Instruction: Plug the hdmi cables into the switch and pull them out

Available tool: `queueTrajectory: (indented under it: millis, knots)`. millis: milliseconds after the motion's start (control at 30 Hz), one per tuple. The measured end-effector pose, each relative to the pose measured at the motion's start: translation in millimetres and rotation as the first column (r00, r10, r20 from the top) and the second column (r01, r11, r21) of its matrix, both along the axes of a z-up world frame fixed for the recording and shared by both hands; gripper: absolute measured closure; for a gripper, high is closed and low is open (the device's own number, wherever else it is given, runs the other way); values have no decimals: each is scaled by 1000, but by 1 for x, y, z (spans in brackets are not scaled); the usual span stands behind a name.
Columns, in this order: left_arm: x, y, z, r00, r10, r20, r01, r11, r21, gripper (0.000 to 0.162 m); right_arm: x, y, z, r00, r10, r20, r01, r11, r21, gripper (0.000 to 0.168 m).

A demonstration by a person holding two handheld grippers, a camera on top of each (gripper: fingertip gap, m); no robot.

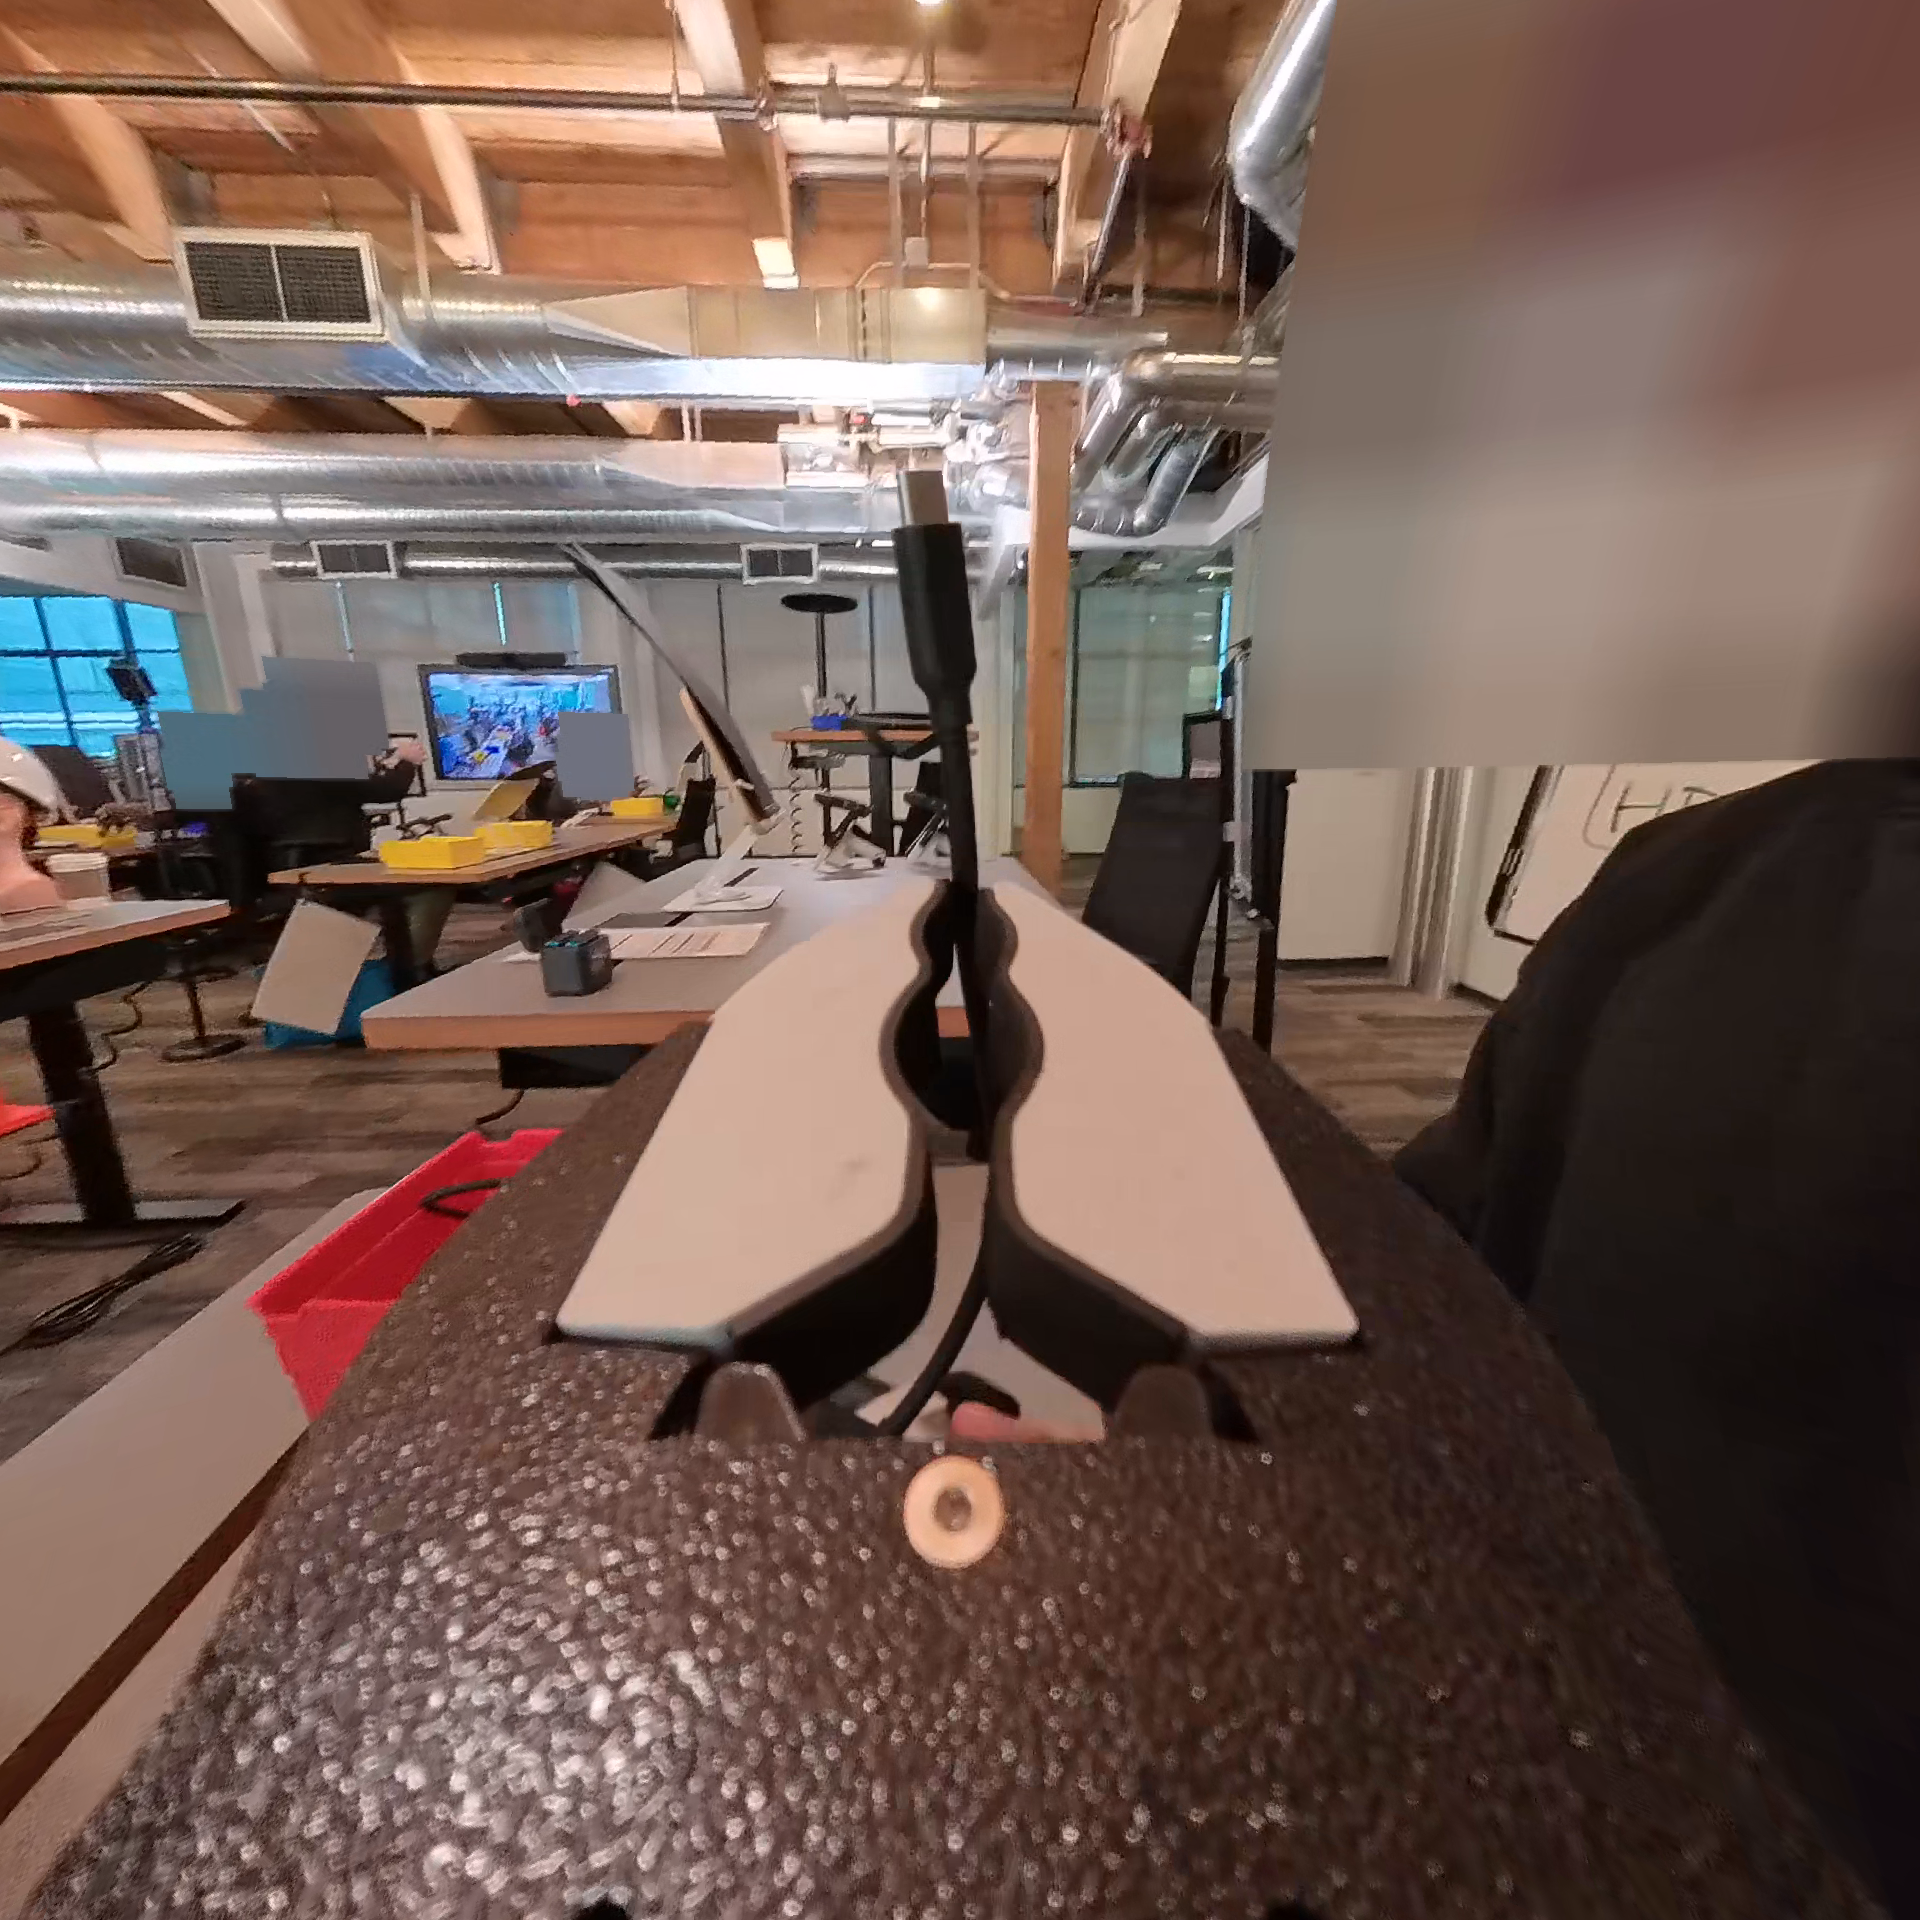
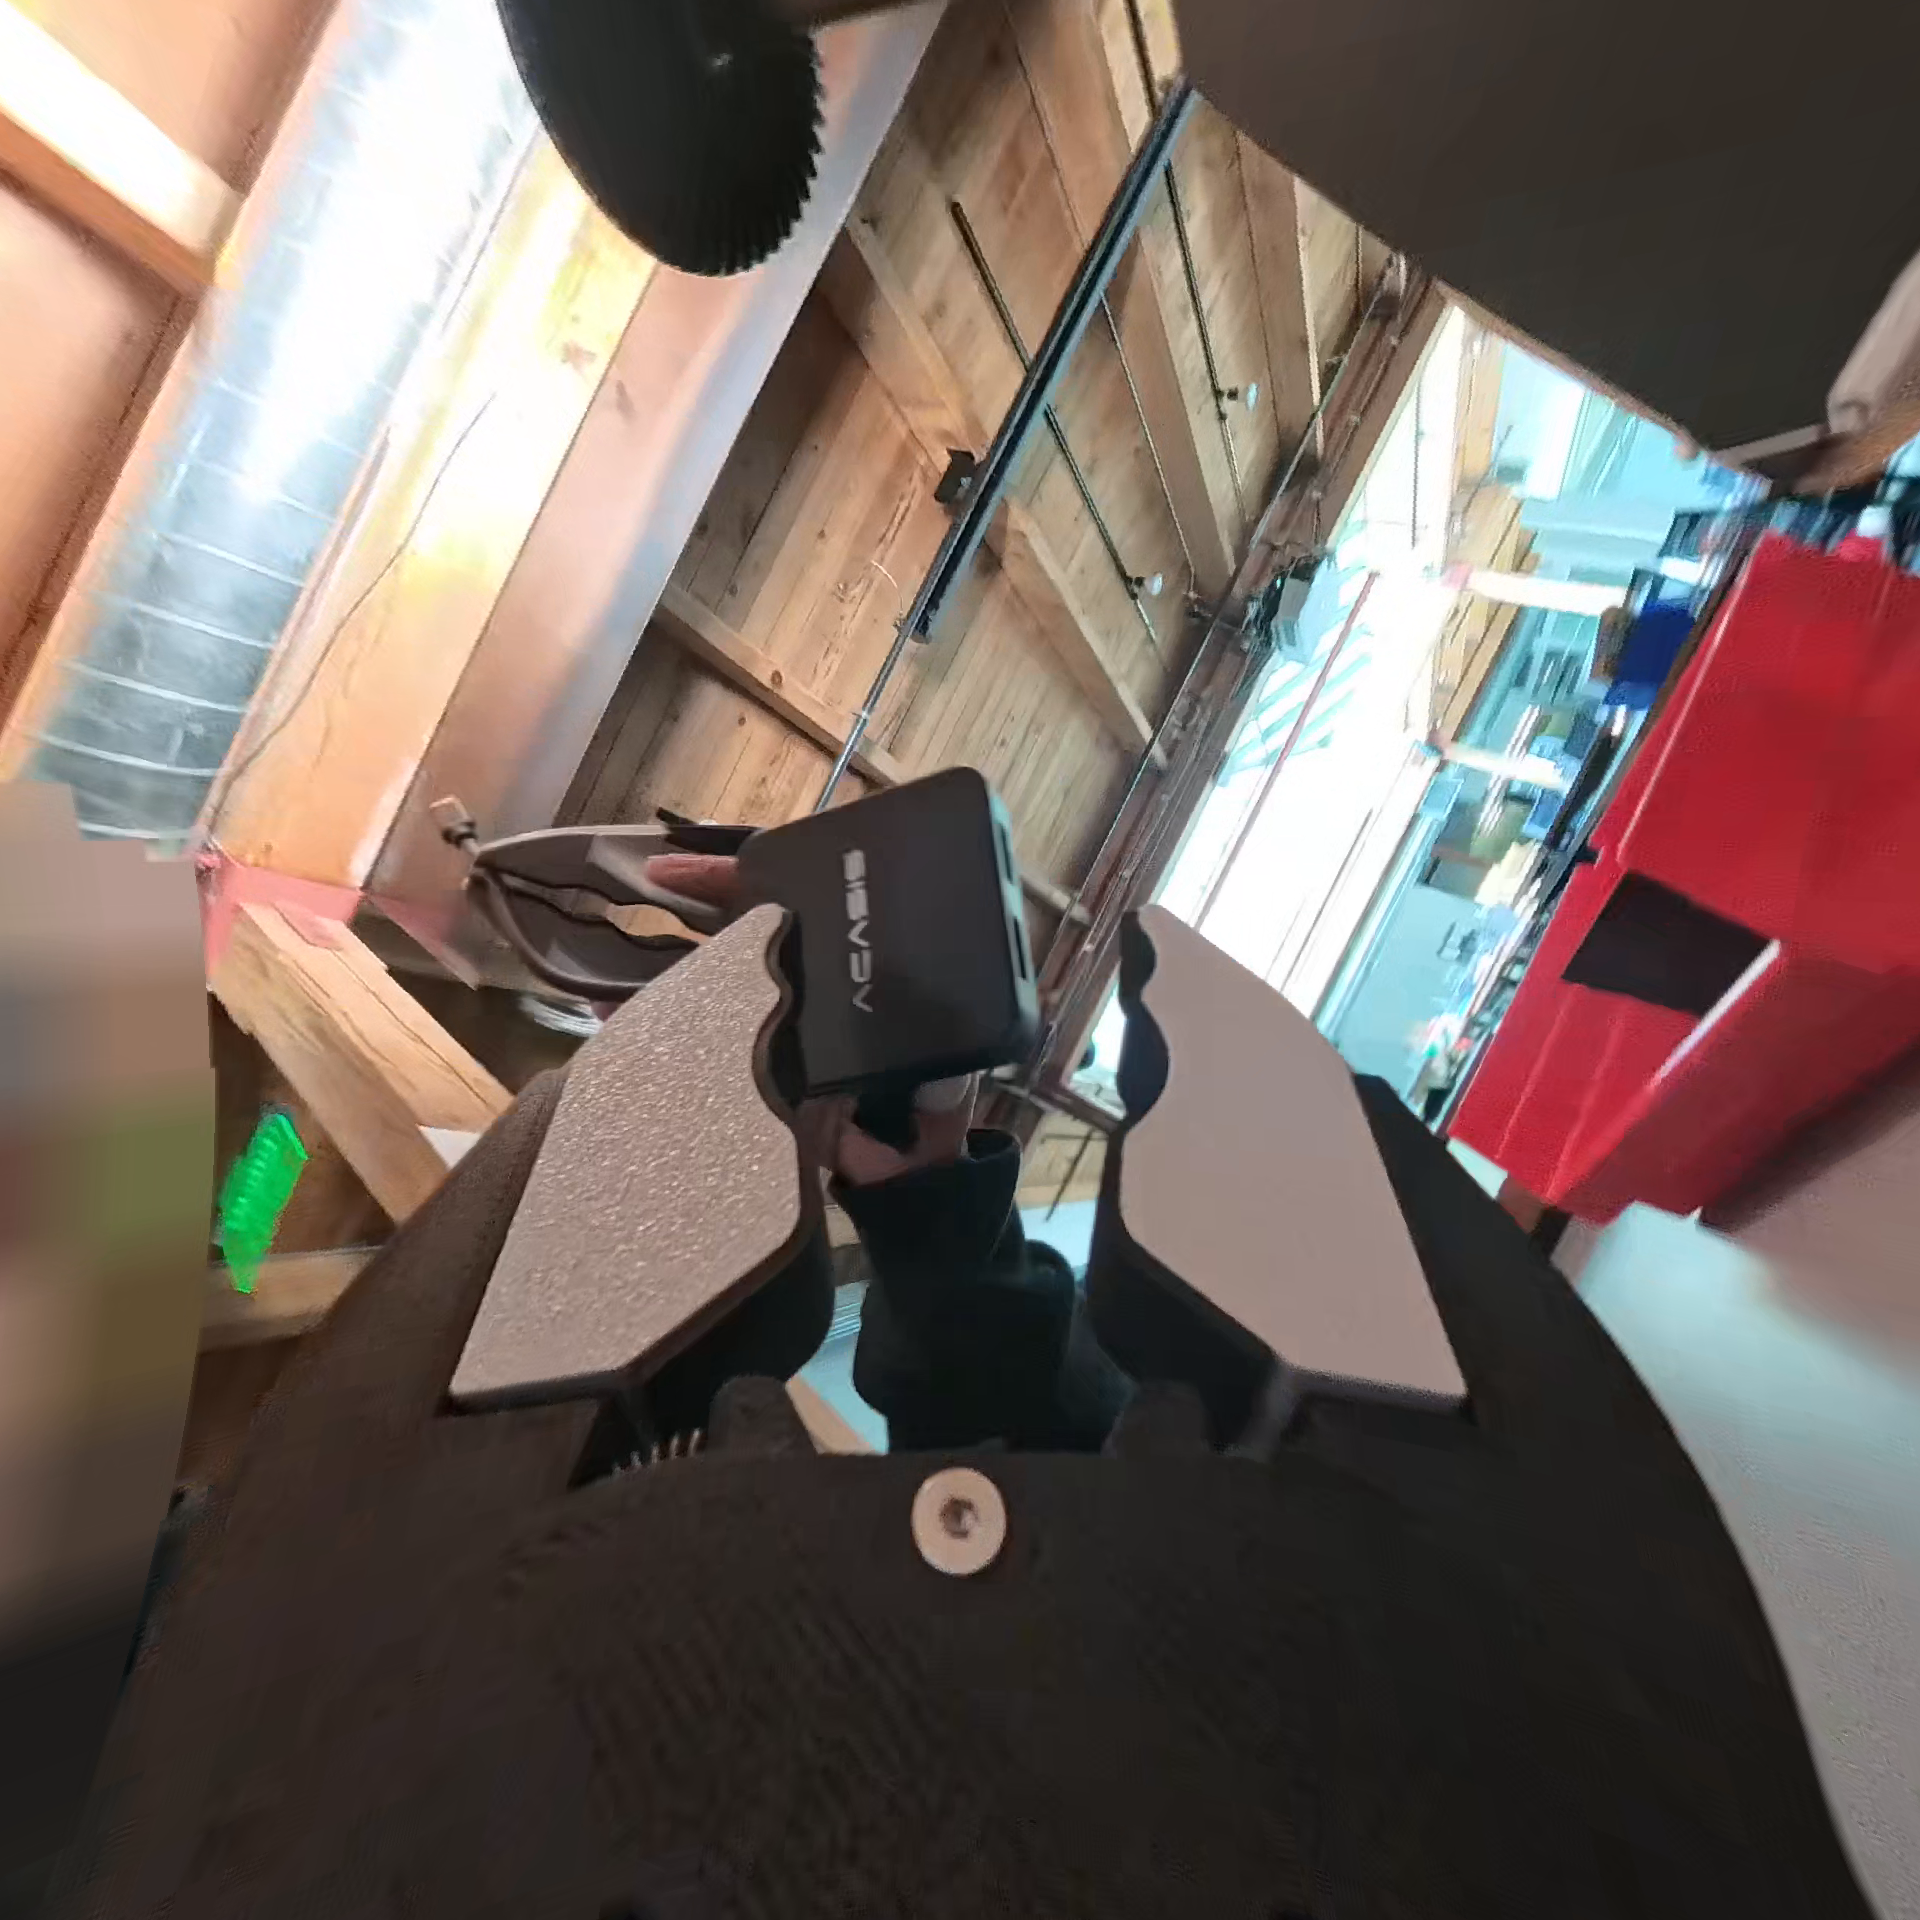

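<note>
While pinched upright in left gripper (image 1: 961,925), black HDMI cable (image 1: 940,644); right gripper (image 2: 961,956) agape.

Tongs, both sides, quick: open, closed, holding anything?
Left tongs: closed on the black cable, plug pointing up.
Right tongs: open, gripping nothing; the black switch sits beyond them in a hand.

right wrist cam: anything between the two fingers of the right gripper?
Yes. In the right wrist view the black switch sits in the right gripper gap, against the left-hand finger. A hand in a black sleeve holds it from behind.
</note>
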State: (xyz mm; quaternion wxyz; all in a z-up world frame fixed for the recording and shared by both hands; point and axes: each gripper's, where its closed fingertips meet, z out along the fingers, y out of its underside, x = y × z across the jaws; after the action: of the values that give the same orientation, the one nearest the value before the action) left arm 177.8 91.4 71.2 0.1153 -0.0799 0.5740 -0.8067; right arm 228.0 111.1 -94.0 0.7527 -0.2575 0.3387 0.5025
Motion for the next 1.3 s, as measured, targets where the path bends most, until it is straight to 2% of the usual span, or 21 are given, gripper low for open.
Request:
queueTrajectory:
  millis: [100, 200, 233, 300, 400, 467, 533, 633, 700, 733, 767, 800, 900, 967, 1067, 1200, 1300]
  knots:
    - [-6, -6, -4, 999, -35, 14, 35, 999, -10, 158, -8, 3, 2, 993, 101, -64, -95, 991, 96, 113]
    - [-16, -8, -9, 998, -54, 45, 54, 998, -11, 158, -11, -4, 11, 981, 169, -94, -144, 964, 222, 134]
    - [-20, -4, -9, 997, -58, 48, 60, 998, -29, 158, -10, -8, 13, 988, 143, -62, -126, 968, 216, 142]
    - [-24, 5, -17, 999, -32, 32, 33, 999, -20, 158, -4, -16, 15, 998, 48, 37, -53, 988, 142, 146]
    - [-32, 19, -38, 1000, 16, -11, -16, 1000, 14, 158, 12, -41, 22, 993, 16, 120, -31, 991, 127, 150]
    - [-30, 29, -55, 994, 94, -64, -91, 995, 42, 155, 18, -55, 28, 973, -28, 228, 12, 997, 73, 153]
    - [-30, 39, -71, 980, 162, -113, -154, 985, 78, 126, 18, -69, 39, 927, -82, 367, 69, 996, 47, 154]
    - [-30, 63, -94, 943, 280, -177, -251, 953, 171, 88, 11, -89, 53, 854, -77, 515, 64, 997, 42, 153]
    - [-33, 85, -88, 911, 367, -188, -334, 924, 186, 82, 8, -97, 55, 811, -38, 584, 46, 999, 2, 154]
    - [-33, 97, -81, 883, 425, -198, -390, 900, 193, 86, 6, -102, 55, 786, -20, 618, 30, 1000, -5, 153]
    - [-30, 110, -75, 836, 502, -221, -457, 861, 224, 90, 2, -107, 57, 762, -1, 648, 11, 1000, -11, 153]
    - [-28, 114, -72, 798, 555, -234, -493, 825, 276, 85, 0, -109, 57, 736, 2, 677, 20, 999, -25, 153]
    - [-21, 81, -72, 779, 573, -254, -441, 789, 428, 86, -15, -106, 57, 650, 59, 757, 3, 997, -80, 154]
    - [-15, 40, -85, 801, 519, -297, -333, 800, 499, 92, -26, -102, 59, 607, 83, 790, -29, 996, -82, 153]
    - [-10, -10, -110, 841, 434, -323, -183, 790, 585, 96, -34, -96, 58, 586, 87, 805, -37, 996, -81, 153]
    - [-2, -29, -137, 866, 443, -232, -159, 684, 712, 112, -36, -98, 51, 511, 60, 857, 78, 990, -116, 154]
    - [-5, -39, -140, 894, 412, -178, -155, 657, 738, 115, -36, -101, 47, 442, 83, 893, 142, 977, -161, 154]
